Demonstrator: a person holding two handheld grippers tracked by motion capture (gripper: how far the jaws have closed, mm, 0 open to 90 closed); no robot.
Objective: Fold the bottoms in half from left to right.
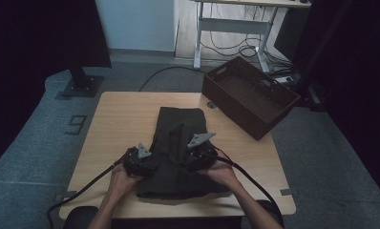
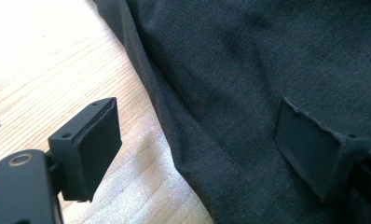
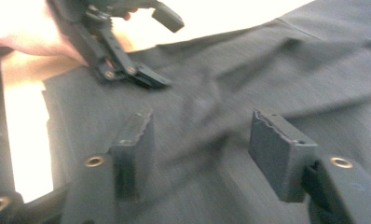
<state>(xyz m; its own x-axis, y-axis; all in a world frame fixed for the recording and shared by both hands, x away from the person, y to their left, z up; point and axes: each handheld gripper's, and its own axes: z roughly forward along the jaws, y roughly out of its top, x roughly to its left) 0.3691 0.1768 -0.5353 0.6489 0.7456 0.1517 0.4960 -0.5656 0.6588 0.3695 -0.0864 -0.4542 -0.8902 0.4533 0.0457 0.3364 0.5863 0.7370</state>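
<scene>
Garment (image 1: pixel 178 143) lies partly folded mid-bench (image 1: pixel 121 114), basket (image 1: pixel 248 95) beyond it empty. Left gripper (image 2: pixel 193 149) wide open, fingers straddling the cloth's edge, gripping nothing. Right gripper (image 3: pixel 202 154) half open above fabric, nothing held. Folding unfinished, I'd say.

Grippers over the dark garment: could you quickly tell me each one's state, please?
Left gripper: open, one jaw over the dark garment, holding nothing.
Right gripper: open above the garment, holding nothing.
</scene>
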